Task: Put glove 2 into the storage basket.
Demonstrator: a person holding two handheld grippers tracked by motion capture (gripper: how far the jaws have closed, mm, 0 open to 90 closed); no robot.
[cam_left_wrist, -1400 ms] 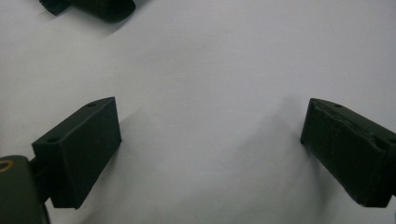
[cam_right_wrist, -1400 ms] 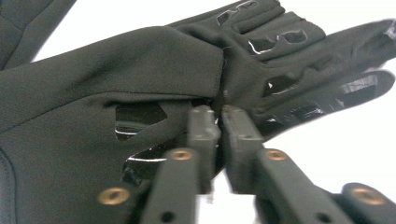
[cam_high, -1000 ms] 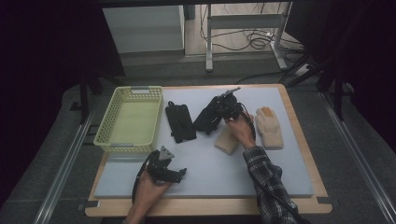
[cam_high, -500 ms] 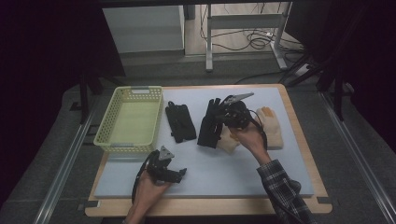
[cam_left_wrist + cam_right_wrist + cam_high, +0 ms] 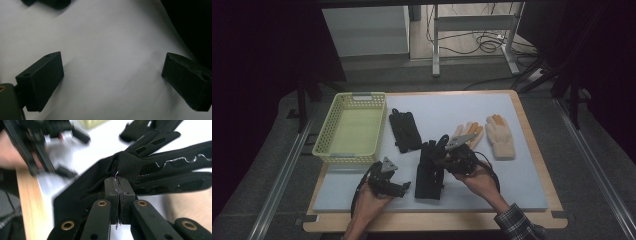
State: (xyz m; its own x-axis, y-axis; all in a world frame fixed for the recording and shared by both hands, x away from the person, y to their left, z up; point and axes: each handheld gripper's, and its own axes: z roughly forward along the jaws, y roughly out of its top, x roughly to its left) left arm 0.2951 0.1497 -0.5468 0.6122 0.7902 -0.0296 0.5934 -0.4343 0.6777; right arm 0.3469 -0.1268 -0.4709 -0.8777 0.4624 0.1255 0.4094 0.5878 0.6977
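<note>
My right gripper (image 5: 442, 158) is shut on the cuff end of a black glove (image 5: 429, 175), which trails over the front middle of the white mat (image 5: 512, 180). In the right gripper view the jaws (image 5: 118, 185) pinch the black fabric, and the glove's fingers (image 5: 165, 167) spread away to the right. My left gripper (image 5: 398, 187) rests just left of that glove, open, its two pads (image 5: 41, 80) wide apart over bare mat (image 5: 112, 50). A second black glove (image 5: 404, 131) lies flat beside the basket.
A yellow-green mesh basket (image 5: 327, 131) stands at the mat's left. Two cream gloves with orange fingertips (image 5: 469, 132) (image 5: 500, 136) lie at the right middle. The wooden table edge (image 5: 432, 222) runs along the front. Cables and a metal stand are on the floor behind.
My right gripper has carried the black glove from the middle of the mat toward the front edge, close to the left gripper. The left gripper has stayed put.
</note>
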